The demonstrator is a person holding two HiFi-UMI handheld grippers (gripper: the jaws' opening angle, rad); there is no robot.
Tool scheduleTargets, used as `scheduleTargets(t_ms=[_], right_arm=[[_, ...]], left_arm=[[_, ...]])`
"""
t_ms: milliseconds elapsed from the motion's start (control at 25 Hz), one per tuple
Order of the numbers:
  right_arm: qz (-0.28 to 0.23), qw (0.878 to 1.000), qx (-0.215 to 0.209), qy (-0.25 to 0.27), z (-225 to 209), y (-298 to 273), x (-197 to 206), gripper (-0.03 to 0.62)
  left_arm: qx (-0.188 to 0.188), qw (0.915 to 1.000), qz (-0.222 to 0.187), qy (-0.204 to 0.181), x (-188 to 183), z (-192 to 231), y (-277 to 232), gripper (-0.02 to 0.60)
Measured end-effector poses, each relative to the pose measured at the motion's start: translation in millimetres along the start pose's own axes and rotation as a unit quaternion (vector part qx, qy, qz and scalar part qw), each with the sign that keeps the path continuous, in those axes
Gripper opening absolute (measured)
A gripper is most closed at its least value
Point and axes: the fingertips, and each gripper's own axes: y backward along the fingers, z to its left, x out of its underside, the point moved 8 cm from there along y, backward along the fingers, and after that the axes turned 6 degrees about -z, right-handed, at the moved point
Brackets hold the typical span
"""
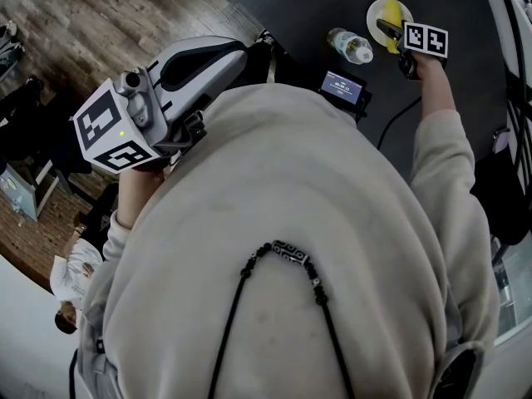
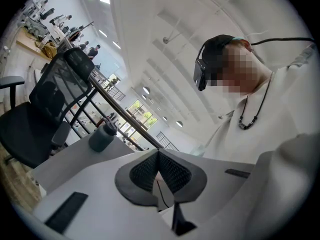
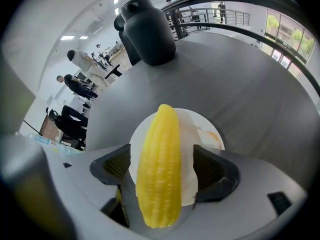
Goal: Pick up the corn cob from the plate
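Observation:
A yellow corn cob [image 3: 160, 169] lies on a small white plate [image 3: 205, 129] on the dark table. My right gripper [image 3: 159, 165] is open and straddles the cob, with a gap between the cob and each of the pads [image 3: 119, 164]. In the head view the plate [image 1: 385, 11] sits at the far right of the table, with the right gripper [image 1: 397, 40] reaching over it and hiding most of the cob. My left gripper [image 2: 159, 156] is shut on nothing and is held up by my chest, pointing back at me. In the head view the left gripper [image 1: 249, 48] is at the upper left.
A clear water bottle [image 1: 351, 46] and a small black device with a screen [image 1: 342, 86] lie on the table left of the plate. A black flask [image 3: 147, 31] stands beyond the plate. A black office chair [image 2: 45, 114] and wooden floor [image 1: 100, 23] are to my left.

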Motion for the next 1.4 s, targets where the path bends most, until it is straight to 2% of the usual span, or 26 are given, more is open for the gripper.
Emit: scheduleTargets(t_ms=[200, 400, 520, 600, 640, 960, 1120, 1400], right_arm=[[0.016, 1.000, 0.007, 0.010, 1, -3, -5, 0.373], [0.053, 0.997, 0.038, 0.050, 2, -7, -7, 0.371], [0.060, 0.996, 0.045, 0.055, 3, -9, -10, 0.360], [0.063, 0.996, 0.046, 0.052, 3, -9, -12, 0.251], [0.063, 0.996, 0.046, 0.051, 4, -9, -13, 0.241], [0.054, 0.996, 0.049, 0.051, 7, -8, -11, 0.238], [0.034, 0.998, 0.041, 0.041, 12, 1, -11, 0.238], [-0.009, 0.999, 0.044, 0.015, 9, 46, 0, 0.238]], left_arm=[[-0.003, 1.0000, -0.003, 0.002, 1, 1, 2, 0.002], [-0.002, 1.0000, -0.004, 0.002, 2, 1, 0, 0.002], [-0.002, 1.0000, -0.001, 0.003, 3, 1, -1, 0.002], [-0.002, 1.0000, 0.000, 0.003, 3, 1, -1, 0.002], [-0.001, 1.0000, 0.001, 0.003, 3, 1, -1, 0.002], [0.005, 1.0000, 0.007, 0.000, 3, -1, -5, 0.002], [0.016, 0.9998, 0.015, -0.004, 0, -2, -11, 0.002], [0.072, 0.9961, 0.048, -0.014, -7, -7, -42, 0.002]])
